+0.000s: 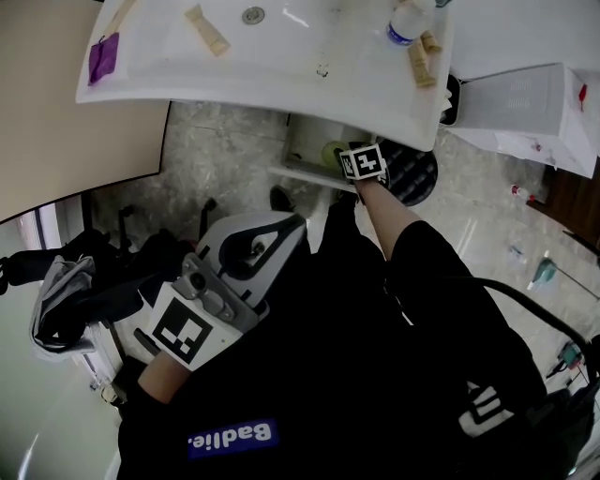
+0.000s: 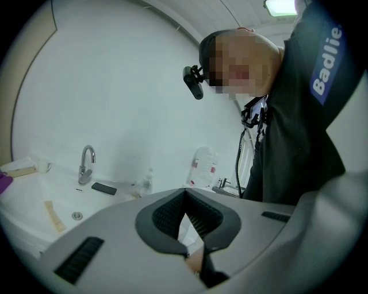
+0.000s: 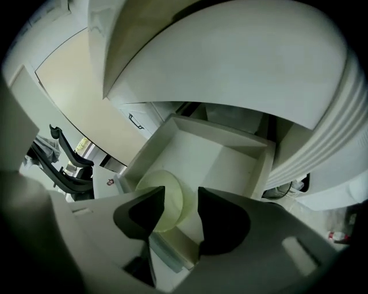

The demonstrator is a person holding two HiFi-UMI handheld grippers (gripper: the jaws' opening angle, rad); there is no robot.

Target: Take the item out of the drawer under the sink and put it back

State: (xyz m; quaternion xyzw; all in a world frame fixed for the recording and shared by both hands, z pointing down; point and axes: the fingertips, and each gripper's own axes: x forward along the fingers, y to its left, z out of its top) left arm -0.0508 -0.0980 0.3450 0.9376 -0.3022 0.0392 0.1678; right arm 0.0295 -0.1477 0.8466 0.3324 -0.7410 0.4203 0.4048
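Under the white sink [image 1: 281, 66] a white drawer [image 1: 302, 141] stands pulled out. In it lies a pale green round item [image 1: 333, 153], near the front left corner of the drawer [image 3: 218, 161]. My right gripper [image 1: 352, 161] reaches into the drawer. Its jaws [image 3: 179, 198] stand apart just over the green item [image 3: 169, 198], which shows in the gap and behind the left jaw; whether they touch it I cannot tell. My left gripper [image 1: 286, 230] is held back near the person's body, pointing up, its jaws [image 2: 185, 194] closed tip to tip on nothing.
The sink top carries a bottle [image 1: 408, 23], tubes [image 1: 206, 30] and a purple thing [image 1: 103, 56]. A black perforated bin [image 1: 414, 173] stands right of the drawer, a white basket [image 1: 525, 98] beyond it. A beige panel [image 1: 75, 122] and black frames [image 1: 122, 244] are at left.
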